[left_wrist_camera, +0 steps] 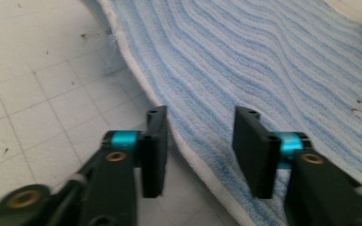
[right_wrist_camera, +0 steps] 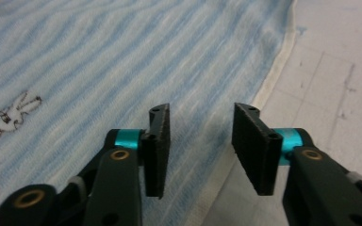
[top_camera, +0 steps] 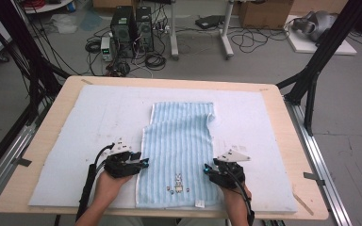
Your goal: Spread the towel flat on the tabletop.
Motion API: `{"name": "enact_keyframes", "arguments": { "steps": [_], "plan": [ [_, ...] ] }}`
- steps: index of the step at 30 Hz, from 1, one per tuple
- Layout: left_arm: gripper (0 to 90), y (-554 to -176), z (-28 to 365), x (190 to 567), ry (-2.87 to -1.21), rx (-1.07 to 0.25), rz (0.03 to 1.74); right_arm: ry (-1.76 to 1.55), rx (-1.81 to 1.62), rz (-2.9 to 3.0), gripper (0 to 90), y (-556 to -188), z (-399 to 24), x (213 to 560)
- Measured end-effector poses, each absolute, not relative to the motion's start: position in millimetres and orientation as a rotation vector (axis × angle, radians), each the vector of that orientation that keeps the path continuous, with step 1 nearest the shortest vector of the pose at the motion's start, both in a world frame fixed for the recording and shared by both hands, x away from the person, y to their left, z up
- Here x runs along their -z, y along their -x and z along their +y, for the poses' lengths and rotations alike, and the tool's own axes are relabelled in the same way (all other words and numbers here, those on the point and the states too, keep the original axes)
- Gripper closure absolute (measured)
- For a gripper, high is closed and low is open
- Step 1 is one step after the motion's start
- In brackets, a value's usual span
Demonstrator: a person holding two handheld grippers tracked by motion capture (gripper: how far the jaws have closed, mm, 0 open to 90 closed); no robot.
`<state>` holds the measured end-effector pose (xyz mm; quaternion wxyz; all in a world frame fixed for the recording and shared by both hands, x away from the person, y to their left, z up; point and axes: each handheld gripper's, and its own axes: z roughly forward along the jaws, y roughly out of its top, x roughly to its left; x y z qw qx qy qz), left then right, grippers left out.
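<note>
A light blue striped towel (top_camera: 179, 141) lies flat on the pale mat, with its far part folded narrower. A small rabbit print (top_camera: 179, 181) sits near its front edge. At the towel's left hem stands my left gripper (top_camera: 145, 163), held in a hand. In the left gripper view its jaws (left_wrist_camera: 200, 136) are apart, straddling the white hem of the towel (left_wrist_camera: 264, 61) without pressing it. My right gripper (top_camera: 206, 168) is at the right hem. In the right gripper view it (right_wrist_camera: 200, 136) is open over the towel's edge (right_wrist_camera: 122, 56), and the rabbit print (right_wrist_camera: 14, 113) lies to its left.
The pale foam mat (top_camera: 99, 122) covers most of the wooden table (top_camera: 283, 117). Black frame struts (top_camera: 316, 70) rise at both back corners. Computers and cables (top_camera: 132, 33) stand on the floor beyond the table.
</note>
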<state>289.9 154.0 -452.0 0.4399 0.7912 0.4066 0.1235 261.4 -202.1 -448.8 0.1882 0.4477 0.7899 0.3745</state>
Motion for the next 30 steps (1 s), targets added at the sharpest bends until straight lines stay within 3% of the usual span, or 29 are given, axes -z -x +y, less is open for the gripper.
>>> {"name": "enact_keyframes", "arguments": {
  "steps": [3,4,20,22,24,25,27,30],
  "plan": [
    [85.4,-286,150,452,-2.012,-0.319,0.962,-1.262,-1.066,2.24,79.5,-259,-203,449],
    [86.9,-284,151,451,-2.021,-0.316,0.958,-1.232,-1.043,2.241,86.2,-256,-202,448],
    [87.5,-231,162,452,-2.025,-0.199,0.864,-1.134,-1.067,2.287,86.6,-190,-213,446],
    [81.6,-230,162,452,-2.006,-0.195,0.876,-1.133,-1.071,2.282,83.7,-185,-214,445],
    [57.8,-233,164,451,-1.963,-0.193,0.915,-1.145,-1.089,2.263,75.4,-184,-215,443],
    [52.5,-236,165,449,-1.936,-0.196,0.931,-1.155,-1.102,2.233,70.7,-185,-217,441],
    [48.0,-243,168,445,-1.897,-0.207,0.946,-1.19,-1.137,2.175,62.7,-193,-221,437],
    [45.5,-255,172,439,-1.858,-0.241,0.954,-1.233,-1.146,2.13,59.7,-211,-222,432]
  ]
}}
